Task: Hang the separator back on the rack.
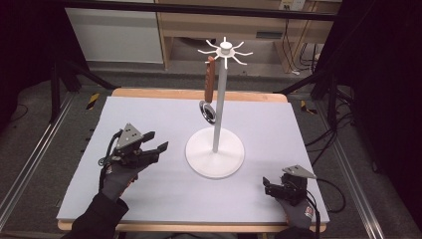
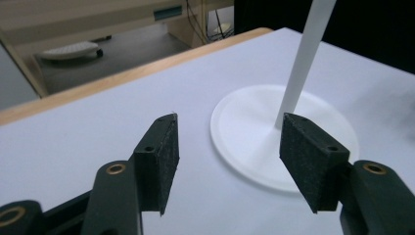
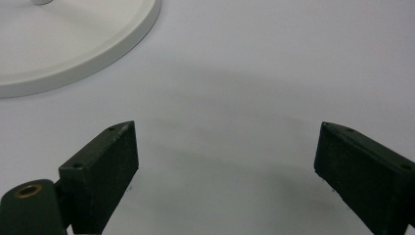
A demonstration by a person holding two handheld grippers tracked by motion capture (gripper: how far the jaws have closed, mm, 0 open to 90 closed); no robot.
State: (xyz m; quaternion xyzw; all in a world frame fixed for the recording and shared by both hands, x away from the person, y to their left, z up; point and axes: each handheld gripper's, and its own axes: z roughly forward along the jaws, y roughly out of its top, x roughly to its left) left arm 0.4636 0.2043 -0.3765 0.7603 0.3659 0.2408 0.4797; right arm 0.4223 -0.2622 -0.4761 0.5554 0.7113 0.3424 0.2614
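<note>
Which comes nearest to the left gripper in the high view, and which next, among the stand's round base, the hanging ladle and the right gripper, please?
Measured from the left gripper:
1. The round base of the white stand, just to its right on the table.
2. The hanging ladle, up and to the right, on a hook beside the pole.
3. The right gripper, at the table's near right corner.

The white round-based hook stand [image 1: 215,149] sits on the pale lavender table mat [image 1: 149,199]. The brown-handled metal ladle [image 1: 209,89] hangs at its eleven o'clock; the left gripper [image 1: 155,142] lies at nine, the right gripper [image 1: 268,186] at four.
</note>
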